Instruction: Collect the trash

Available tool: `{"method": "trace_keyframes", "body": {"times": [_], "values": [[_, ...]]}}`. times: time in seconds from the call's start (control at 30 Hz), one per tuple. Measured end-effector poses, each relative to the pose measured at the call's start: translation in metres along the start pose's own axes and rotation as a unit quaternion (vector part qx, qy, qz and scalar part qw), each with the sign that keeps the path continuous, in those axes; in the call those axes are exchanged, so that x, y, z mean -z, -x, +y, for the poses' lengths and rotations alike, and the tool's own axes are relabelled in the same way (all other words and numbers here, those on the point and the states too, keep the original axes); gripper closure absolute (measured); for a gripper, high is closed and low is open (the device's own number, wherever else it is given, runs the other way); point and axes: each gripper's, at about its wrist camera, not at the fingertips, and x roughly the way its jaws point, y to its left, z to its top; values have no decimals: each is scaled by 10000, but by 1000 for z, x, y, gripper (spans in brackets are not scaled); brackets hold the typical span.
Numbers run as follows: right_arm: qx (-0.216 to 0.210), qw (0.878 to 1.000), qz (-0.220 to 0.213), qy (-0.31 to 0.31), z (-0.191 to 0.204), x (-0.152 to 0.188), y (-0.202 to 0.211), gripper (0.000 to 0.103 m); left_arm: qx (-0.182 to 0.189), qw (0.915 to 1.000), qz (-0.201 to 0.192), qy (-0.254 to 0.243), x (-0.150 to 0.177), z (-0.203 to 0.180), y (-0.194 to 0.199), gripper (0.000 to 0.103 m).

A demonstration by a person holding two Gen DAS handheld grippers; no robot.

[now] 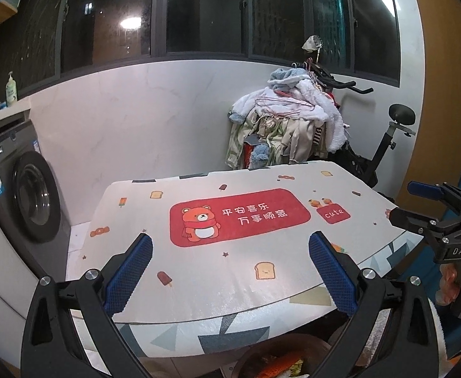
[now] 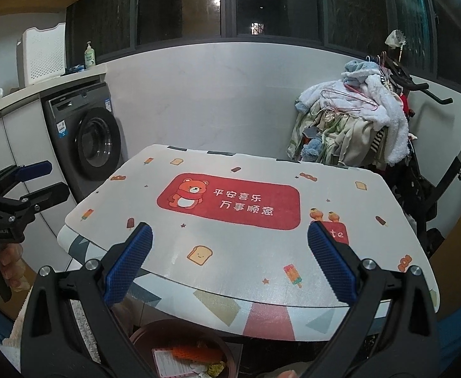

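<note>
My left gripper (image 1: pixel 230 247) is open and empty above the near edge of the table (image 1: pixel 218 286), which is covered by a white mat with a red bear panel (image 1: pixel 240 215). My right gripper (image 2: pixel 230 242) is open and empty over the same table (image 2: pixel 249 252). Each gripper shows in the other's view, the right one at the right (image 1: pixel 419 208), the left one at the left (image 2: pixel 38 182). A round brown bin (image 2: pixel 180 351) below the table's front edge holds trash: orange and white wrappers and paper. It also shows in the left wrist view (image 1: pixel 281 362). No trash shows on the mat.
A grey washing machine (image 2: pixel 88 141) stands at the left under a counter with a soap bottle (image 2: pixel 89 56) and a white basket (image 2: pixel 43 53). A pile of clothes (image 2: pixel 350 119) hangs over an exercise bike (image 2: pixel 435 186) at the right. Dark windows run along the back wall.
</note>
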Motion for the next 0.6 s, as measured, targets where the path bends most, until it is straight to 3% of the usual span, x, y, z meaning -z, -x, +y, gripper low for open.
{"method": "trace_keyframes", "body": {"times": [0.6], "values": [[205, 9998, 13, -13, -1, 3, -2, 6, -57, 9998, 6, -178, 6, -3, 0, 6]]}}
